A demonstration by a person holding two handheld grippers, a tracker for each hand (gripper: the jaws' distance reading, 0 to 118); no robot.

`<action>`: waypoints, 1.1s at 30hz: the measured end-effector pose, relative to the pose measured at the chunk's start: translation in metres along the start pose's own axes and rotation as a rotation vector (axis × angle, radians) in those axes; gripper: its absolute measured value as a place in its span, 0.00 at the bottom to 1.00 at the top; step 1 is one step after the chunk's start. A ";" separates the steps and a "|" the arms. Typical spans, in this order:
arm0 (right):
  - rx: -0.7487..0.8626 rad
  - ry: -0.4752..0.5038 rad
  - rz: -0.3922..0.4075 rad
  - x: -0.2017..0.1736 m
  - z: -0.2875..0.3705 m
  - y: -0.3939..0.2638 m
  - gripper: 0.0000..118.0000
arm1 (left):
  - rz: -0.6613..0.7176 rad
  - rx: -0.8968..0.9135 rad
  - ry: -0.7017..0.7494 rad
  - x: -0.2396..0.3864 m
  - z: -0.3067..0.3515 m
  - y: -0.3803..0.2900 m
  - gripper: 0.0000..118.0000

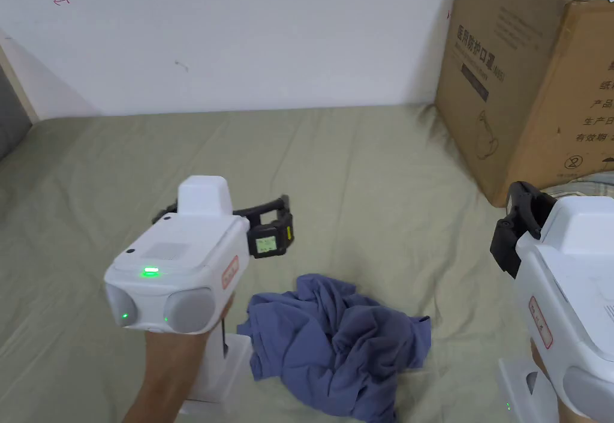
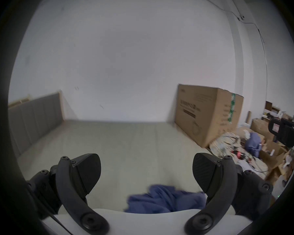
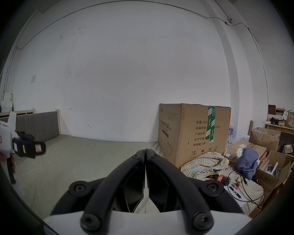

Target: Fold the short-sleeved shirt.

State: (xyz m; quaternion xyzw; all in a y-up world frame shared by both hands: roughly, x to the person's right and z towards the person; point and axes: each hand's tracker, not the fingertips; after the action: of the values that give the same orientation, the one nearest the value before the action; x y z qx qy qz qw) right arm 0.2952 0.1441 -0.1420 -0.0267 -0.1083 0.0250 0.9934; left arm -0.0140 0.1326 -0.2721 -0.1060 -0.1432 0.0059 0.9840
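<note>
The shirt (image 1: pixel 339 349) lies crumpled on the bed (image 1: pixel 360 190), well short of the cardboard box (image 1: pixel 527 76), with bare sheet between them and on toward the wall (image 1: pixel 240 34). The left gripper (image 2: pixel 146 174) hangs above the shirt, jaws spread wide. The right gripper (image 3: pixel 145 154), beside the shirt boxward, jaws closed on nothing.

You're working over a bed (image 1: pixel 336 160) covered in a pale green sheet, lightly creased. On it lies the blue shirt (image 1: pixel 339 346) — crumpled in a heap near your side. A large cardboard box (image 1: pixel 527 82) stands at the bed's right edge, with a checked cloth (image 3: pixel 204 164) just beside the box.
</note>
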 end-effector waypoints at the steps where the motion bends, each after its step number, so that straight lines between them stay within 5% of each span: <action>1: 0.003 0.002 0.000 -0.001 0.000 0.001 0.01 | -0.011 0.029 0.029 -0.004 0.004 0.001 0.95; 5: 0.010 0.010 0.003 -0.011 0.002 0.007 0.01 | -0.017 0.105 0.093 -0.024 0.012 -0.003 0.92; 7: 0.012 0.015 0.005 -0.013 0.002 0.008 0.01 | -0.020 0.134 0.115 -0.028 0.017 -0.006 0.82; 13: 0.016 0.024 0.009 -0.020 0.003 0.013 0.01 | -0.049 0.148 0.112 -0.031 0.021 -0.009 0.03; 20: 0.013 0.029 0.006 -0.017 -0.001 0.010 0.01 | -0.053 0.068 0.048 -0.031 0.011 -0.011 0.00; 33: -0.053 0.030 0.004 -0.014 -0.024 -0.014 0.01 | 0.081 -0.508 -0.021 -0.040 -0.072 -0.100 0.00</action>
State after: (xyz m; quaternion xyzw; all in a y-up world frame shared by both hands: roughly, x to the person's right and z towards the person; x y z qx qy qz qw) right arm 0.2877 0.1286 -0.1681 -0.0536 -0.0939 0.0237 0.9939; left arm -0.0340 0.0185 -0.3302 -0.3553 -0.1459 0.0103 0.9232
